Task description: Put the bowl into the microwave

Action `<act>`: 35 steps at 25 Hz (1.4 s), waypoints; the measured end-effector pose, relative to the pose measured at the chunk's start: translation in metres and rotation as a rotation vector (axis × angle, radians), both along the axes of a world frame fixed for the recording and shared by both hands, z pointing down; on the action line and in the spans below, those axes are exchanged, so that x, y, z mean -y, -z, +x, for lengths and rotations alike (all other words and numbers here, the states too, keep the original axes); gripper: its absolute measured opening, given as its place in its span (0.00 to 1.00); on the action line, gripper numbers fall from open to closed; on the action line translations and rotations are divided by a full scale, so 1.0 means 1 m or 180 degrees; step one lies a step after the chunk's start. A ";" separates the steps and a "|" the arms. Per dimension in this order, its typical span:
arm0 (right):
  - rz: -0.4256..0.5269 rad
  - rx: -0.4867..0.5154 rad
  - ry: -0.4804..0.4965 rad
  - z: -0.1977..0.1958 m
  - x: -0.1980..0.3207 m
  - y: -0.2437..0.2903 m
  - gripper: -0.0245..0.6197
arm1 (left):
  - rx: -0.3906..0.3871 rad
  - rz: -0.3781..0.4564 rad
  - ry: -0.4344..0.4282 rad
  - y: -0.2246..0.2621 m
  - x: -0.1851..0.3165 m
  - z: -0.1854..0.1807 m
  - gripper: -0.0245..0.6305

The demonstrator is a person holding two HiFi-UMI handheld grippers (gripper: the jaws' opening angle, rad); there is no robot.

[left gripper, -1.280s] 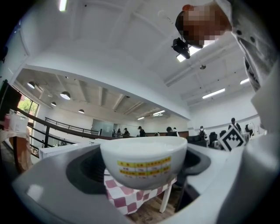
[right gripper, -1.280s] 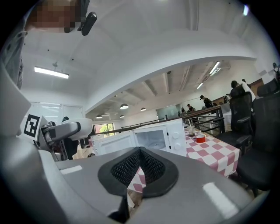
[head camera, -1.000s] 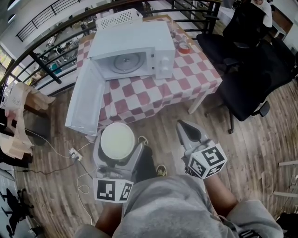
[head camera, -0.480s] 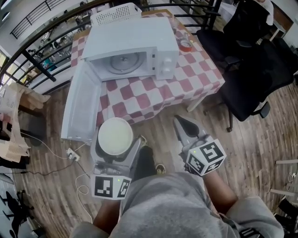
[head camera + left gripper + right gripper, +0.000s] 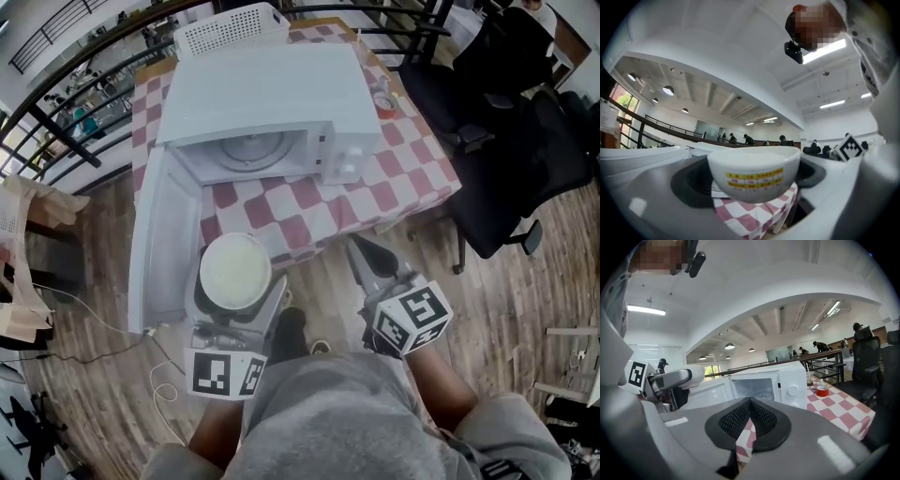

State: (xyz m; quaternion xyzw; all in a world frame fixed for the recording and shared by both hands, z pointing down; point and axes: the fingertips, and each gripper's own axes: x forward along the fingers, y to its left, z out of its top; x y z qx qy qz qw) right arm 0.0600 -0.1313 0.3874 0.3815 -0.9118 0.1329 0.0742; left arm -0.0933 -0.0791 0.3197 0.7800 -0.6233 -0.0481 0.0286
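Observation:
A white bowl [image 5: 235, 270] with a yellow label [image 5: 753, 178] sits between the jaws of my left gripper [image 5: 232, 292], which is shut on it, just in front of the table's near edge. The white microwave [image 5: 272, 103] stands on the checkered table [image 5: 375, 187] with its door [image 5: 161, 242] swung open to the left; the glass turntable [image 5: 251, 152] shows inside. My right gripper [image 5: 373, 265] is shut and holds nothing, to the right of the bowl. In the right gripper view the microwave [image 5: 768, 383] shows ahead with its cavity open.
A red tape roll [image 5: 383, 103] and a cup [image 5: 809, 378] stand on the table right of the microwave. A white basket [image 5: 230, 30] is behind it. Black office chairs [image 5: 516, 112] stand at the right, a railing [image 5: 56, 103] at the back. Cables [image 5: 84, 319] lie on the wooden floor.
Both grippers and the bowl have come closer to the table and the open microwave; the bowl now sits beside the lower edge of the open door.

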 end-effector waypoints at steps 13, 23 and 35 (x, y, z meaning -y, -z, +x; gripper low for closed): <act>-0.0076 -0.0086 0.0030 -0.048 0.056 0.001 0.03 | -0.0092 -0.0071 -0.0023 -0.003 0.067 -0.043 0.80; -0.0096 -0.0066 -0.0038 -0.083 0.093 -0.002 0.03 | -0.0039 -0.0100 -0.0175 -0.011 0.105 -0.067 0.80; -0.0066 -0.0107 -0.0068 -0.107 0.113 -0.004 0.03 | -0.0117 -0.0145 -0.0243 -0.024 0.126 -0.082 0.80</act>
